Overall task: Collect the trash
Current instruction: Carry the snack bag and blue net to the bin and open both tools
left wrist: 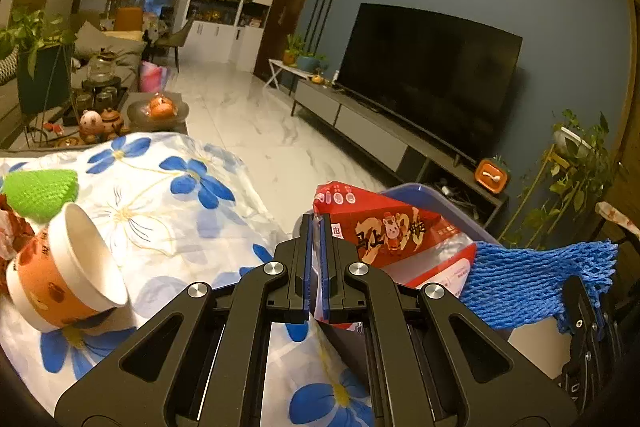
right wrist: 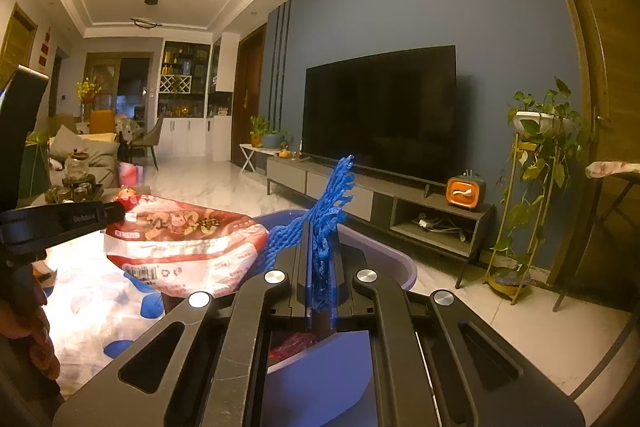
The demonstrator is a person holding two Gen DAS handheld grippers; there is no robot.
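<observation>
The left tool [left wrist: 317, 247] points level out over the edge of the counter [left wrist: 168, 211], which is spread with a blue-flowered cloth. Its two blue-lined fingers are pressed nearly together on the edge of a red snack bag [left wrist: 384, 231], and the bag stands up and fans out to the right of the fingers. In the right wrist view the same bag [right wrist: 184, 243] hangs from the tip of that tool, coming in from the left. A bare hand [right wrist: 28, 323] shows low at the left edge there, behind the left tool's body.

The right tool [right wrist: 320, 267] is level too, with its fingers squeezed onto a blue foam net sleeve [right wrist: 328, 211] that sticks up out of the gap and bends leftward at its top. From the left wrist camera this sleeve [left wrist: 532, 283] stretches sideways just to the right of the bag, touching it.

Directly under and ahead of both tools sits a blue-purple plastic bin [right wrist: 376, 247]; something red [right wrist: 292, 343] lies inside it, below the right tool's fingers, too hidden to name.

To the left of the left tool, on the cloth, an orange-and-white paper cup [left wrist: 68, 275] lies tipped on its side, mouth facing right, with a green foam net [left wrist: 40, 187] just beyond it.

Farther out across the marble floor stands a dark television [left wrist: 432, 75] on a low cabinet.
</observation>
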